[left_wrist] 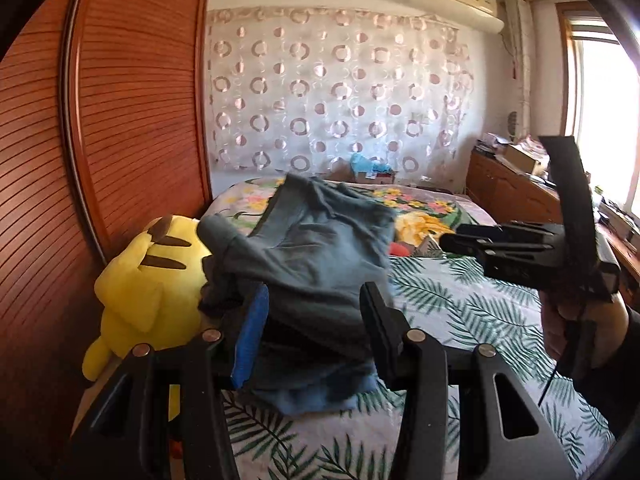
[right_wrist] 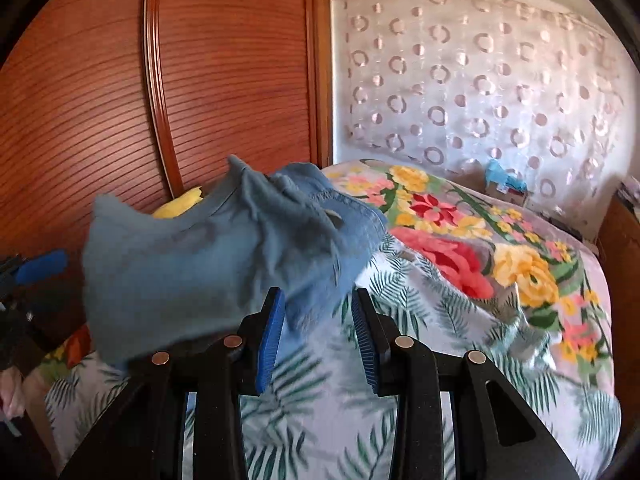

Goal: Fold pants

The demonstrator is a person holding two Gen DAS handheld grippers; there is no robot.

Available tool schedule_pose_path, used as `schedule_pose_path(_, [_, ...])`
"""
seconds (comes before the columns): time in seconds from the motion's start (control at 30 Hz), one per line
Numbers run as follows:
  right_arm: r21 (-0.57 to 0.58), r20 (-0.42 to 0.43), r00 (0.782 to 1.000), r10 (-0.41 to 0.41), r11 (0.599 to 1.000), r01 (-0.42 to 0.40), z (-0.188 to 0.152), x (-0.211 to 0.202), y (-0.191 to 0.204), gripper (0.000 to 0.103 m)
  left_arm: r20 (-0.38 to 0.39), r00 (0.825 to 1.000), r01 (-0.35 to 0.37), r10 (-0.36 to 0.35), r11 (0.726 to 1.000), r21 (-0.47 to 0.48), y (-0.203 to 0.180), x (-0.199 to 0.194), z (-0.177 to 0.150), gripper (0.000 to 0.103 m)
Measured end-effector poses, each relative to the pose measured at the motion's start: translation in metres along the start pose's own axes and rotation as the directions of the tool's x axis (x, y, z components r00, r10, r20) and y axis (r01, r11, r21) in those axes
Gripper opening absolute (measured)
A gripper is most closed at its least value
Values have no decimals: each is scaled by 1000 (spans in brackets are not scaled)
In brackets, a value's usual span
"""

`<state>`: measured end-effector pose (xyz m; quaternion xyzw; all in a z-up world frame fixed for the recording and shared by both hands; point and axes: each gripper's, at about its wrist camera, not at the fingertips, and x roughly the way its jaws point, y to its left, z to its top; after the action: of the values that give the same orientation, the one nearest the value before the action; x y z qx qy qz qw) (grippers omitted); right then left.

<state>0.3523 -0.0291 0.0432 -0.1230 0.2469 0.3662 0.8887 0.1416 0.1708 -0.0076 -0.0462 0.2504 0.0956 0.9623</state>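
Fingers of the left gripper (left_wrist: 316,320) are seen parted, with the bundled blue-grey pants (left_wrist: 316,264) lying between and beyond them; whether the pads actually press on the cloth cannot be told, since the fabric fills the gap but the right-hand pad stands at its edge. In the right wrist view, the fingers of the right gripper (right_wrist: 320,320) are held apart with nothing pinched between them: only the bedspread is seen through the gap, and the pants (right_wrist: 224,256) are found just beyond and to the left of the left finger, their lower edge draped over its tip. The garment is bunched and blurred, raised above the bed (right_wrist: 440,320), whose cover is printed with green leaves and large flowers. A yellow plush toy (left_wrist: 148,280) is seen beside the pants, against the wooden wardrobe door (left_wrist: 132,120). The right gripper (left_wrist: 452,242) is also caught in the left view, held by a hand (left_wrist: 568,328).
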Motion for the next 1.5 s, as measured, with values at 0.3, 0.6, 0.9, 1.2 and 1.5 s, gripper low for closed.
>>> schedule_pose_path(0.3, [67, 31, 997, -66, 996, 64, -40, -73, 11, 37, -11, 997, 76, -75, 994, 81, -32, -21, -8, 50])
schedule_pose_path(0.6, [127, 73, 991, -112, 987, 102, -69, -124, 20, 40, -14, 986, 168, -167, 978, 123, -61, -36, -17, 91])
schedule_pose_path(0.9, [160, 79, 982, -170, 975, 156, -99, -161, 34, 56, -35, 975, 221, -219, 965, 141, -86, -45, -30, 91])
schedule_pose_path(1.2, [233, 54, 965, -257, 943, 238, -127, -203, 55, 59, -42, 971, 237, -233, 958, 161, -110, -64, -50, 91])
schedule_pose_path(1.5, [272, 103, 930, -352, 910, 314, -133, -264, 86, 63, 4, 972, 232, -234, 965, 126, -120, -96, -35, 92])
